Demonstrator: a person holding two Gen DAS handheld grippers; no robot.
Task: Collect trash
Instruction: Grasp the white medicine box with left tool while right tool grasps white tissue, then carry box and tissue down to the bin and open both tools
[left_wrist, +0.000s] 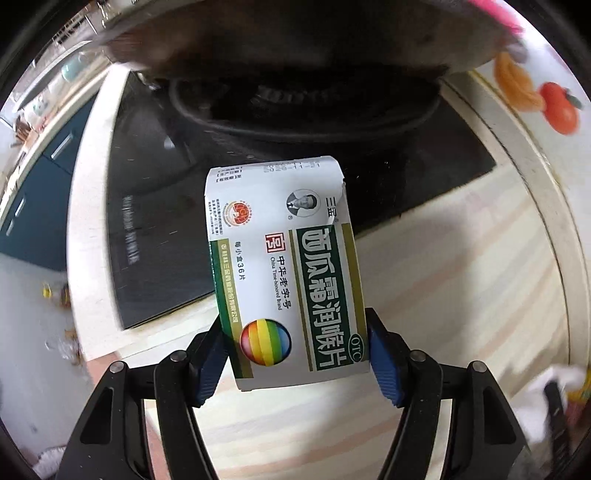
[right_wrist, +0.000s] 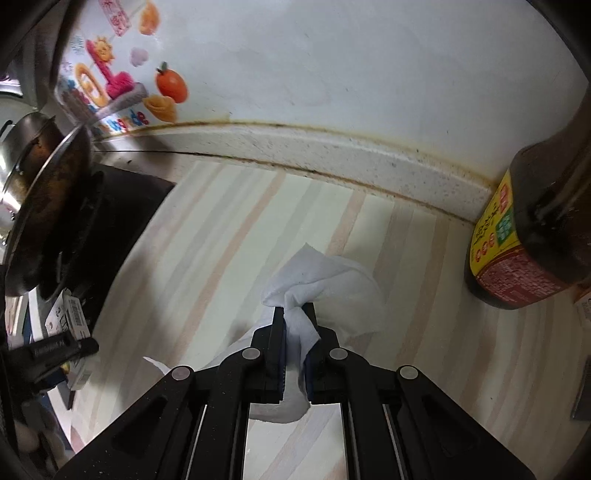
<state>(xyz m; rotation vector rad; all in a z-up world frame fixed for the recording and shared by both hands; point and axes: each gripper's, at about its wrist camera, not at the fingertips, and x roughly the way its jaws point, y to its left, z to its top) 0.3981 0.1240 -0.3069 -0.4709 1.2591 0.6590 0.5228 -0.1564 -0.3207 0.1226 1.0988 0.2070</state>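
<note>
A kitchen table (right_wrist: 229, 229) covered in a pale sheet with pink and cream stripes runs up to a speckled stone ledge (right_wrist: 332, 155) and a white wall (right_wrist: 332, 55) bearing bright stickers (right_wrist: 122, 81) of fruit and cartoon shapes. A black glass hob (left_wrist: 155, 206) is set into the table, and on it sits one dark, soot-stained wok (left_wrist: 295, 55), whose underside fills the top of the left wrist view. The left gripper (left_wrist: 295, 350) points steeply down over the edge of the hob, its jaws partly apart with one medicine box (left_wrist: 284, 273) between them; the blue pads (left_wrist: 382, 365) lie against the box's two long sides near its lower end, so the jaws grip it. The box is white and green with Chinese lettering, a rainbow ball and a torn flap at its far end, and it stands out over the hob edge and the striped table. The right gripper (right_wrist: 294, 332) has its jaws nearly shut on one crumpled white tissue (right_wrist: 325, 280), which bunches out ahead of the tips and hangs down behind them above the table. At the right of that view stands one dark sauce bottle (right_wrist: 535, 236) with a yellow and red label, close to the ledge. At the far left the other gripper shows with the box, beside the hob. Small scraps lie on the floor (left_wrist: 29, 332) beyond the table, too blurred to count.
</note>
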